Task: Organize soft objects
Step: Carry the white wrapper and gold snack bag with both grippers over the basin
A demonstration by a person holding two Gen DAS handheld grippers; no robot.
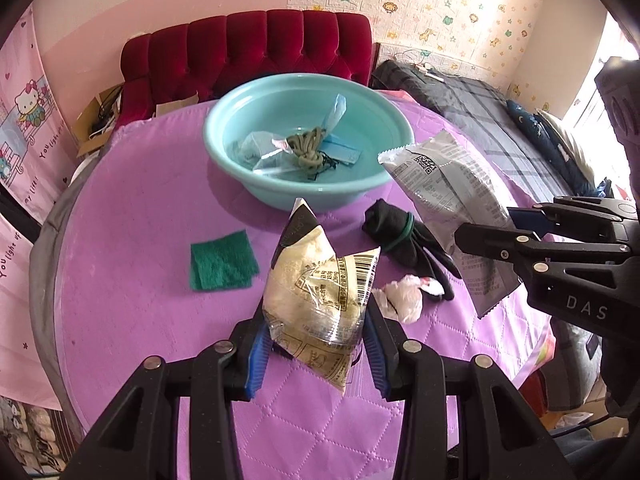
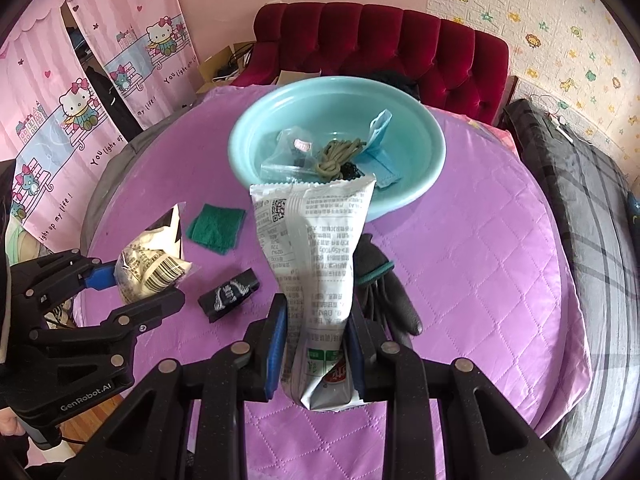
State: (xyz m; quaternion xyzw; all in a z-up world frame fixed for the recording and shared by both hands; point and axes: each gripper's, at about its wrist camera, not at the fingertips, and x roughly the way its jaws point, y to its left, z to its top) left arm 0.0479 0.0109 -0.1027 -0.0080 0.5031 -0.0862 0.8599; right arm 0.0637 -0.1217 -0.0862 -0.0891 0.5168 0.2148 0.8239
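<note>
My left gripper is shut on a clear triangular food packet and holds it above the purple table; the packet also shows in the right wrist view. My right gripper is shut on a grey-white printed snack bag, which points toward the teal basin. The bag also shows in the left wrist view. The basin holds a green cord bundle, clear plastic and blue pieces.
On the purple quilted table lie a green scrub pad, black gloves with a green band, a crumpled white plastic wad and a small black packet. A red headboard and bed stand behind.
</note>
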